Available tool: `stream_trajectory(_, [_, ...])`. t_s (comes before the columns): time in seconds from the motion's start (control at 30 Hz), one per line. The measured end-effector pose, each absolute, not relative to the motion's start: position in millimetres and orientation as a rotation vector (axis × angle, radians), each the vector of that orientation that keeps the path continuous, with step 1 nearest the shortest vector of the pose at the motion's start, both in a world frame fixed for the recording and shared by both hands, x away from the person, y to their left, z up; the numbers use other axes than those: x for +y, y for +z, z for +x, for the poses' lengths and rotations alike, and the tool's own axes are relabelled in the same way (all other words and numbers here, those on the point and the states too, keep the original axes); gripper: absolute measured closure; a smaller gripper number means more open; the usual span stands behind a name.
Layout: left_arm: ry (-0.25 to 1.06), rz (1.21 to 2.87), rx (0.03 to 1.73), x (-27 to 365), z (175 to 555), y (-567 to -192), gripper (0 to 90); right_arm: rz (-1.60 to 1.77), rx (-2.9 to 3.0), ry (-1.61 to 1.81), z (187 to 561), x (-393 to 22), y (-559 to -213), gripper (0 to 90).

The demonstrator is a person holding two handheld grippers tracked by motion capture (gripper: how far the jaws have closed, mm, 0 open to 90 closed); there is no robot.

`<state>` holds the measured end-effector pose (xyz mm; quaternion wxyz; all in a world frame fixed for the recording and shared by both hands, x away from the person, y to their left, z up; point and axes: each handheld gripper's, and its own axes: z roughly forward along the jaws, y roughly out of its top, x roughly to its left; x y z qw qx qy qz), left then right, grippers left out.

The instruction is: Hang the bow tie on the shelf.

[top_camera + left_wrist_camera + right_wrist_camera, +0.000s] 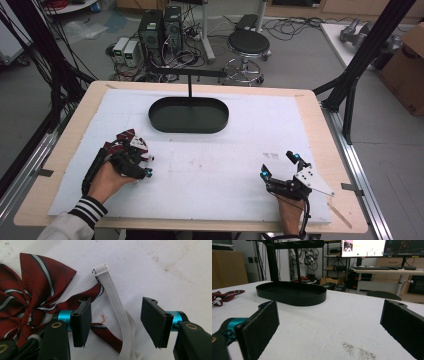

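Note:
A dark red striped bow tie (35, 290) with a white elastic strap (112, 297) lies on the white table cover at the left (127, 140). My left gripper (116, 323) hovers over it, open, with the strap running between the jaws and nothing clamped. In the high view the left gripper (142, 167) sits just right of the bow. My right gripper (280, 165) rests open near the front right of the table, jaws wide apart (329, 325) and empty. A black oval tray (188, 115) with an upright stand sits at the far middle; the bow tie (224, 296) lies to its left.
The white cover (225, 160) spans most of the wooden table (320, 125). A dark smudge (359, 352) marks the cover ahead of the right gripper. Beyond the table stand a stool (247, 47), computer towers (160, 30) and black frame posts (370, 45).

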<state>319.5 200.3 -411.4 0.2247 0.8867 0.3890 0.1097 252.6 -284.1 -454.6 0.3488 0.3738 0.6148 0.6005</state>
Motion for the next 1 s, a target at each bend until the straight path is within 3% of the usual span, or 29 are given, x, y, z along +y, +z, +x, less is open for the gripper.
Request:
stream_trajectory(0.47, [0.286, 2.436, 1.111, 199.5, 318.6, -415.8, 48.8, 0.969, 1.592, 1.553, 252.6, -284.0, -454.6, 1.0])
stream_trajectory(1.0, [0.271, 2.413, 1.117, 202.3, 320.6, -417.4, 80.7, 0.968, 1.593, 1.552, 252.4, -283.9, -454.6, 1.0])
